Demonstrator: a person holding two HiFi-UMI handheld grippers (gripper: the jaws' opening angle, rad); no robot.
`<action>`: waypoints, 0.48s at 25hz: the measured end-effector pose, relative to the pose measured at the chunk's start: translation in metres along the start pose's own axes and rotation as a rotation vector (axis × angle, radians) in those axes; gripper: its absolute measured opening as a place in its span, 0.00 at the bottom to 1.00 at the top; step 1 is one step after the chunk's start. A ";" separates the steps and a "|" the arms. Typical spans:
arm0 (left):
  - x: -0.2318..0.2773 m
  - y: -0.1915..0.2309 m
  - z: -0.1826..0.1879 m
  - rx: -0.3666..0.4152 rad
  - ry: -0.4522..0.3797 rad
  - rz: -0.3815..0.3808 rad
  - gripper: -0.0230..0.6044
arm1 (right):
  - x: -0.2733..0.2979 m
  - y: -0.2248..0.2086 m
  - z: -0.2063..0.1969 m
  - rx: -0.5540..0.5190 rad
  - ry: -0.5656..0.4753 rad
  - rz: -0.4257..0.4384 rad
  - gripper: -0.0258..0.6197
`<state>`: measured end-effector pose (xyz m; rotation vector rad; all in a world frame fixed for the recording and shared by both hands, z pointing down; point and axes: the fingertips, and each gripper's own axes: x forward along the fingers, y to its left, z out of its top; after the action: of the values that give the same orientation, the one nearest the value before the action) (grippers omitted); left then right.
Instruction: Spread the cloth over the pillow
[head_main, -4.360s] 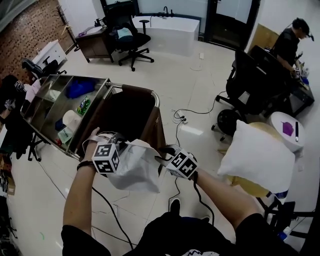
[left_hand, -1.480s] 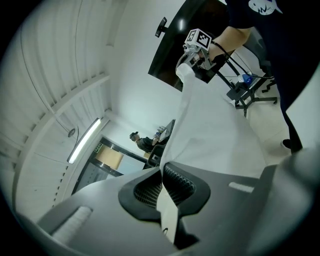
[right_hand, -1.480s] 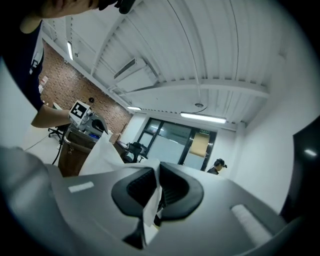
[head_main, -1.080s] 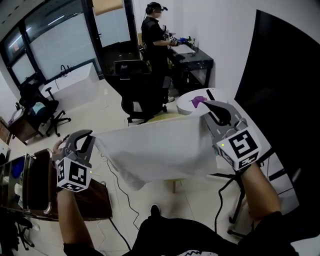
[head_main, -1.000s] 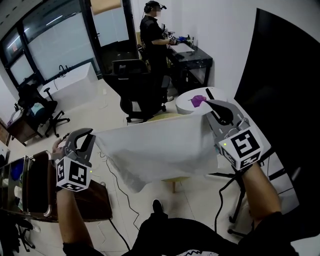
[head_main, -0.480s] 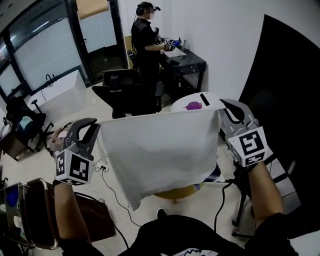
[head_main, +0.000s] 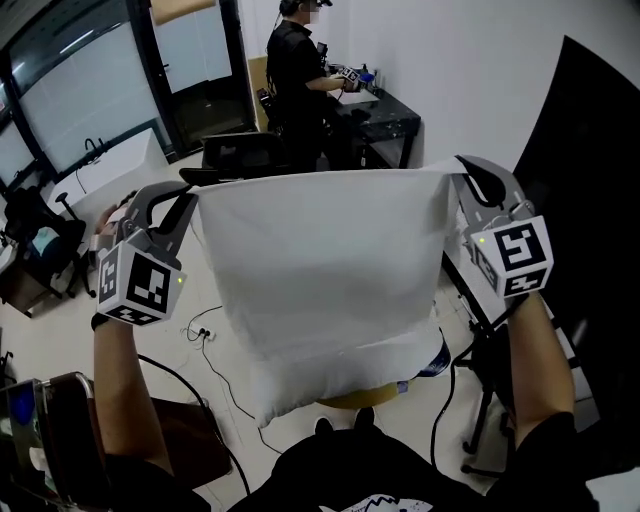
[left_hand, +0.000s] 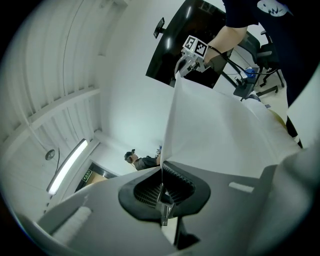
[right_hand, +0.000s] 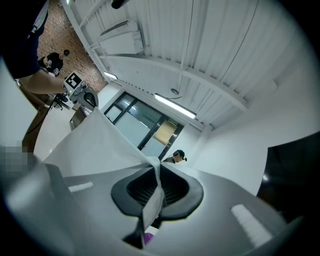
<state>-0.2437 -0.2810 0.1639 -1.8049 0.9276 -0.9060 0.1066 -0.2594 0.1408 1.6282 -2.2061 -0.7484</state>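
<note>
White cloth (head_main: 320, 260) fills the middle of the head view, its top edge pulled taut between the two grippers. The left gripper (head_main: 188, 200), at mid-left, is clamped on the upper left corner; its own view shows the jaws pressed together on the fabric's edge. The right gripper (head_main: 457, 172), at upper right, pinches the other corner, and in its view a fold of cloth trails down between the closed jaws. The sheet hides nearly everything behind it. Only a puffy lower edge of the pillow (head_main: 285, 395) shows under the hem at lower centre, with a sliver of a tan round top (head_main: 350, 400) beneath it. A person (head_main: 295, 55) at a dark desk (head_main: 385, 115) is cut off by the top edge.
</note>
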 end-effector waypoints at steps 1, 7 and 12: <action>0.008 0.004 -0.002 -0.004 0.005 0.005 0.04 | 0.009 -0.005 -0.001 0.002 -0.003 -0.001 0.05; 0.061 0.020 -0.018 -0.032 0.053 0.001 0.04 | 0.066 -0.029 -0.012 -0.016 0.011 0.023 0.05; 0.100 0.036 -0.029 -0.072 0.080 0.012 0.04 | 0.104 -0.041 -0.024 -0.058 0.033 0.023 0.05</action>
<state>-0.2310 -0.3903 0.1608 -1.8323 1.0325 -0.9540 0.1189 -0.3729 0.1308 1.5737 -2.1560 -0.7663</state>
